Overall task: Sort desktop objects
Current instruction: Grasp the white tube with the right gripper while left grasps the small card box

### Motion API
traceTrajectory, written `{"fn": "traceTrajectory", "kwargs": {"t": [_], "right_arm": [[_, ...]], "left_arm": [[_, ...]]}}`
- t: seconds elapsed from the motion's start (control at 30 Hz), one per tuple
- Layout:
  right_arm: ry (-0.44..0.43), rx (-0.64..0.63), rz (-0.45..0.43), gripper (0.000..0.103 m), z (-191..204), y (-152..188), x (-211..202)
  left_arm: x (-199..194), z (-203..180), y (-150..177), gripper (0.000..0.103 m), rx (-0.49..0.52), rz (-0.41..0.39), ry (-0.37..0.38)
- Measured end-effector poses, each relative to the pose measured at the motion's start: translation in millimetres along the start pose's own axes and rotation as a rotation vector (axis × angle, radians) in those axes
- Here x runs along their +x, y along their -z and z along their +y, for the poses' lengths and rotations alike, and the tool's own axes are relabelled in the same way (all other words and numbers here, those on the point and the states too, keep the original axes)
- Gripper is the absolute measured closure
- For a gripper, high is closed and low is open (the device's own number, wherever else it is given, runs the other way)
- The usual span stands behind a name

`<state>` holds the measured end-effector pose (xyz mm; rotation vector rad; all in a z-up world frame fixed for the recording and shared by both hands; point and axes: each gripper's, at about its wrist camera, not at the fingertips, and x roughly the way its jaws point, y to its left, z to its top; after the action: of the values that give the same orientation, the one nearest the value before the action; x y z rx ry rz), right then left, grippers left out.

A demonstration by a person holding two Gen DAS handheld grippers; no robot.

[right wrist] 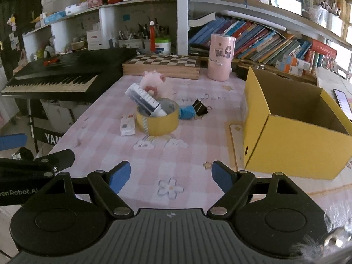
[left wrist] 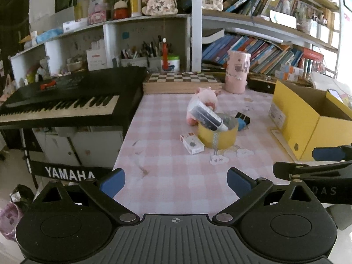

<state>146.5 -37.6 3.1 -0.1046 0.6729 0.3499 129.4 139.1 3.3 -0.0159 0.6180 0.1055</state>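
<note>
Both grippers (left wrist: 175, 181) (right wrist: 171, 175) gape over bare tablecloth (right wrist: 189, 154), seemingly near its edge.

The pink-checked worktop (right wrist: 187, 160) carries a yellow tape roll (right wrist: 157, 121), small white box (right wrist: 127, 125), binder clip (right wrist: 200, 107), yellow carton (right wrist: 292, 127), chessboard box (right wrist: 162, 66) and pink canister (right wrist: 221, 57).

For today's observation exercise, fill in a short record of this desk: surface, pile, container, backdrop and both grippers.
surface: pink checked tablecloth
pile: yellow tape roll with a ruler case leaning in it; white card box, binder clip, pink plush toy beside it
container: yellow box, open, nothing visible inside
backdrop: keyboard, chessboard
left gripper: open, empty
right gripper: open, empty
</note>
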Motion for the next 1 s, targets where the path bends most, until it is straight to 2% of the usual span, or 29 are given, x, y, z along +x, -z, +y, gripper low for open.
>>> {"fn": "traceTrajectory", "kwargs": {"t": [0.5, 0.73, 1.0], "right_arm": [[-0.047, -0.024, -0.008, 0.022, -26.0, -50.4, 55.3], [-0.076, -0.036, -0.007, 0.022, -33.7, -70.9, 80.9], [-0.1, -0.069, -0.006, 0.022, -36.3, -86.7, 105.1]], "left_arm": [[49.1, -10.0, -36.8, 0.003, -0.021, 0.021, -0.026], [81.6, -7.4, -44.0, 0.004, -0.046, 0.081, -0.016], [127.4, -22.3, -42.6, 0.021, 0.035, 0.165, 0.007]]}}
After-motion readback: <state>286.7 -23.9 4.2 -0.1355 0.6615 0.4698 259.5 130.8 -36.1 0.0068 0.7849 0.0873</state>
